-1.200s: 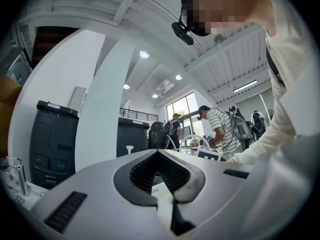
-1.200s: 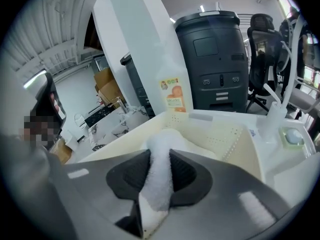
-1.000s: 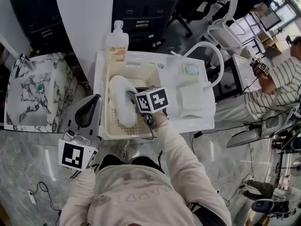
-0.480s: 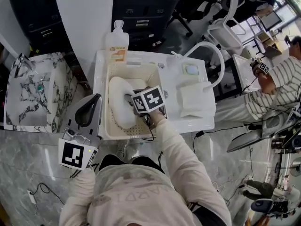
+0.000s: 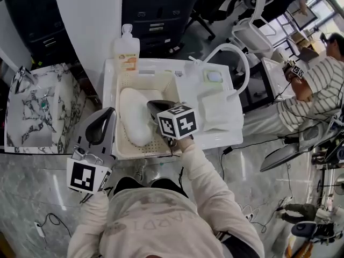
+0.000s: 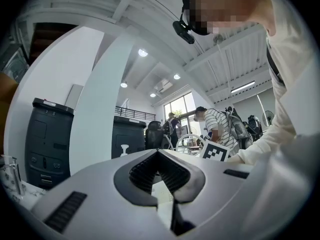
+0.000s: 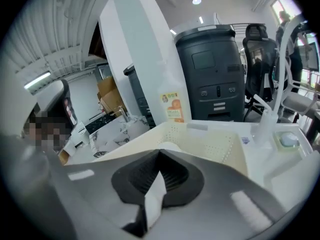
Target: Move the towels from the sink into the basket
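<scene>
Centrally, the person's right forearm [image 5: 200, 172], in a cream sleeve, reaches forward from the torso. It carries the right tool [image 5: 151, 104], which points obliquely downward over the cream perforated plastic basket [image 5: 170, 86], with its black-and-white marker cube [image 5: 183, 121] facing up. The right tool is clenched. Its jaws have just been closing, and in the right gripper view the ribbed black pads [image 7: 173, 178] meet at the tips with nothing gripped between them. A white sliver shows through the slot behind the tips.

The left forearm [image 5: 88, 219] is held close to the body at lower left. The left tool [image 5: 109, 112] points level beside the left edge of the white moulded sink [image 5: 210, 140], outside the basket. It too is clenched on nothing: in the left gripper view its pads [image 6: 142, 174] meet at the tips.

The basket sits in the sink's basin. A thick, rumpled white towel [image 5: 133, 123] lies lengthwise in the basket's left half, just beside the right tool's tips; contact cannot be judged. A second white towel [image 5: 217, 110], folded flat and square, lies on the sink's right deck, outside the basket, near the arched white hose [image 5: 243, 63]. An orange-labelled pump bottle [image 5: 126, 50] stands at the sink's rear left corner. A marble-patterned table [image 5: 32, 107] stands to the left, apart from the sink.
</scene>
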A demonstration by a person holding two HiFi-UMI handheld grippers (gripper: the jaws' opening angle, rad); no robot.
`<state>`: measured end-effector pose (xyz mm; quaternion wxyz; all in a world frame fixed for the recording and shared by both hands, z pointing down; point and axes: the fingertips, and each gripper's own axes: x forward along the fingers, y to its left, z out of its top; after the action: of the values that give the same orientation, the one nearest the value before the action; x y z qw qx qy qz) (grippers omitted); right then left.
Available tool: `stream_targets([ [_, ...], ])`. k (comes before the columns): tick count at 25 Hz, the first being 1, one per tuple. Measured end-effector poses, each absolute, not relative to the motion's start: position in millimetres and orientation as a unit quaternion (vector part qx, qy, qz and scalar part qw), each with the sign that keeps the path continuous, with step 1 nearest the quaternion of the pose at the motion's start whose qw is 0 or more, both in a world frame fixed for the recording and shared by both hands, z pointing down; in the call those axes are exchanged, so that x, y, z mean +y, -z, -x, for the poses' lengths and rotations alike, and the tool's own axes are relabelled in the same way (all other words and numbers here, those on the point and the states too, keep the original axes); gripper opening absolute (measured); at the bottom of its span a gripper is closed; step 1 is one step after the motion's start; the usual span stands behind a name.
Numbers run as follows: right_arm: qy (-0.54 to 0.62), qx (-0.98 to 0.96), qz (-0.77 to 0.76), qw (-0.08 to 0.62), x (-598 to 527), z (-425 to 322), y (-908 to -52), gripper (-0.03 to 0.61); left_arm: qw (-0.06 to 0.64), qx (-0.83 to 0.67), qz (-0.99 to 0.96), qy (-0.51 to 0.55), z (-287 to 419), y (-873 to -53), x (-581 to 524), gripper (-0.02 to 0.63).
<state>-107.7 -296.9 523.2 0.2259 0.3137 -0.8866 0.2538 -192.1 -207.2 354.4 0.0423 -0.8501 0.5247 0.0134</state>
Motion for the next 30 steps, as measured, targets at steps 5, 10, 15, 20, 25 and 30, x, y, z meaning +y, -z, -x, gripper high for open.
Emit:
stream_targets([
  [5,-0.218,-0.899,-0.333,0.183,-288,91,-499,0.009,0.045,0.516,0.855,-0.014,177,-349,-204,0.005],
  [10,-0.186,-0.906,-0.349,0.151,-276,72,-477,0.009,0.049,0.505,0.862,-0.014,159,-345,-199,0.005],
  [15,-0.153,-0.910,-0.366,0.122,-261,54,-456,0.010,0.051,0.497,0.866,-0.015,144,-341,-192,0.005],
  [20,-0.137,-0.911,-0.376,0.095,-249,36,-441,0.010,0.054,0.492,0.869,-0.014,131,-339,-186,0.005],
  [25,-0.120,-0.909,-0.392,0.074,-238,19,-425,0.010,0.057,0.486,0.872,-0.013,120,-336,-178,0.005],
  [30,-0.104,-0.904,-0.410,0.065,-228,3,-415,0.011,0.059,0.480,0.875,-0.014,111,-332,-172,0.005],
])
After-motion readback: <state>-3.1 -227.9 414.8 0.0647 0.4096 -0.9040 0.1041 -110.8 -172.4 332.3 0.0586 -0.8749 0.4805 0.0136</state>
